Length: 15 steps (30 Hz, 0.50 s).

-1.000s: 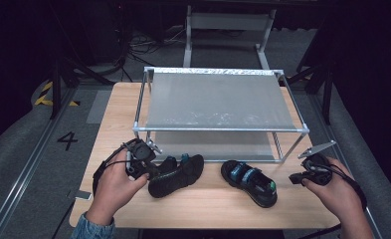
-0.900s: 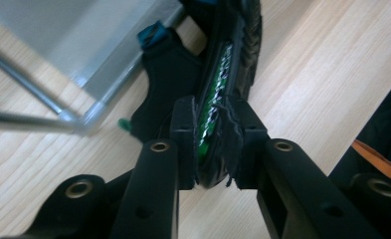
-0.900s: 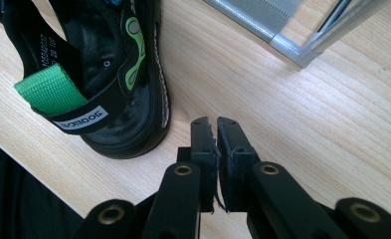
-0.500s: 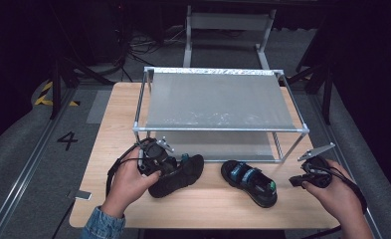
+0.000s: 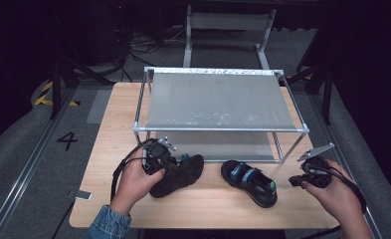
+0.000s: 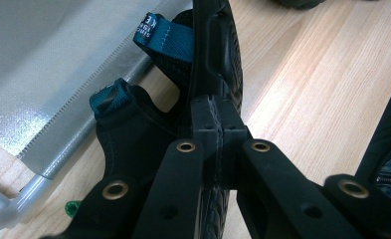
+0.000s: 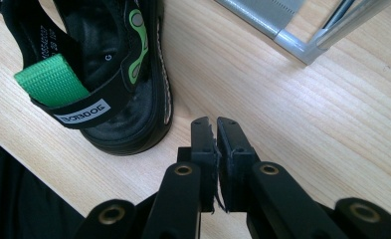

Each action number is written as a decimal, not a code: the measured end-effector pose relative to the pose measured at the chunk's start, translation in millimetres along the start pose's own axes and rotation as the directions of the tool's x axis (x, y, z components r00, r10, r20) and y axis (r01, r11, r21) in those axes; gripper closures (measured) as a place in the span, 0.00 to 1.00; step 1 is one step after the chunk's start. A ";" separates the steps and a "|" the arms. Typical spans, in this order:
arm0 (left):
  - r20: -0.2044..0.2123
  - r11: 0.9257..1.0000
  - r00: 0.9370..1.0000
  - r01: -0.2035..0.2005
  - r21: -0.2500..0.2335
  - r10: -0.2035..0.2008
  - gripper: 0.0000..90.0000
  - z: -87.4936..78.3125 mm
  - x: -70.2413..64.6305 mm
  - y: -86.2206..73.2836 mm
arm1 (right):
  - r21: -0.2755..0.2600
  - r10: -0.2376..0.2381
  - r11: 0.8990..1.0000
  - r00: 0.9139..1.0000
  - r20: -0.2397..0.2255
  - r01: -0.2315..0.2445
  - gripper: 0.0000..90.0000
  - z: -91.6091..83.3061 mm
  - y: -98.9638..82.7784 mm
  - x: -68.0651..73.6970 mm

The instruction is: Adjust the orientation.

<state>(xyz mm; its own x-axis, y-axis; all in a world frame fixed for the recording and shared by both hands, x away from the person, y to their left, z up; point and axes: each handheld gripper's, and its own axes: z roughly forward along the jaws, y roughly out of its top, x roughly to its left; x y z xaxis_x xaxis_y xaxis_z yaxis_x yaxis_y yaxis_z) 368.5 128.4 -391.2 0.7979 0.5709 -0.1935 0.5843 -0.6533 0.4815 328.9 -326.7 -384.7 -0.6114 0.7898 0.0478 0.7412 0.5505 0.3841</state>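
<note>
Two black sandals lie on the wooden table in front of a metal rack. The left sandal (image 5: 185,173) has teal straps. My left gripper (image 5: 169,165) sits at its near-left end, and its jaws have just been closing. In the left gripper view the left gripper (image 6: 217,119) is shut on the rim of this sandal (image 6: 133,129). The right sandal (image 5: 250,180) has green trim. My right gripper (image 5: 295,180) rests to its right, apart from it. In the right gripper view that gripper (image 7: 216,130) is shut with nothing in it, beside the sandal's heel (image 7: 108,64).
A two-tier metal rack (image 5: 218,129) with grey shelves takes up the back half of the table (image 5: 118,129). Its lower shelf (image 6: 44,74) lies just behind the left sandal. One rack corner (image 7: 302,45) stands ahead of the right gripper. A small tag (image 5: 82,195) lies at the front left edge.
My left hand has moved right and down onto the left sandal, and its jaws have closed on the sandal's rim. The right hand and right sandal have not moved.
</note>
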 end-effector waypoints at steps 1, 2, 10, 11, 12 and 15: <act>-0.004 1.000 1.000 -0.003 0.005 0.003 1.00 -0.2 -0.5 0.2 | -0.002 -0.002 1.000 1.000 0.000 0.002 0.96 -0.3 0.1 0.2; -0.004 1.000 1.000 -0.006 0.004 0.006 1.00 0.1 -0.8 0.1 | -0.003 -0.004 1.000 1.000 0.000 0.004 0.96 -0.7 0.1 0.4; -0.003 0.999 0.999 -0.045 0.020 0.045 1.00 -1.1 -7.6 0.6 | -0.004 -0.005 1.000 1.000 -0.001 0.005 0.95 -1.4 0.1 1.9; -0.003 0.999 0.999 -0.045 0.020 0.045 1.00 -1.1 -7.6 0.6 | -0.004 -0.006 1.000 1.000 0.000 0.006 0.95 -1.6 0.3 2.5; -0.006 0.998 0.999 -0.051 0.021 0.051 1.00 -1.2 -8.7 0.8 | -0.004 -0.006 1.000 1.000 0.000 0.006 0.95 -1.6 0.3 2.5; 0.006 0.997 0.998 -0.064 0.032 0.064 1.00 -2.0 -14.0 1.0 | -0.006 -0.012 1.000 1.000 0.001 0.012 0.95 -2.3 1.0 3.2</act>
<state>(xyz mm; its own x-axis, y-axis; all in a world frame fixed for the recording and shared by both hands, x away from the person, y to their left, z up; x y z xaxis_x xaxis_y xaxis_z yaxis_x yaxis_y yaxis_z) 357.6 120.7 -386.3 0.8344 0.5251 -0.1678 0.5366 -0.7041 0.4651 327.0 -324.2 -382.0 -0.6197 0.7837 0.0419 0.7322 0.5580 0.3905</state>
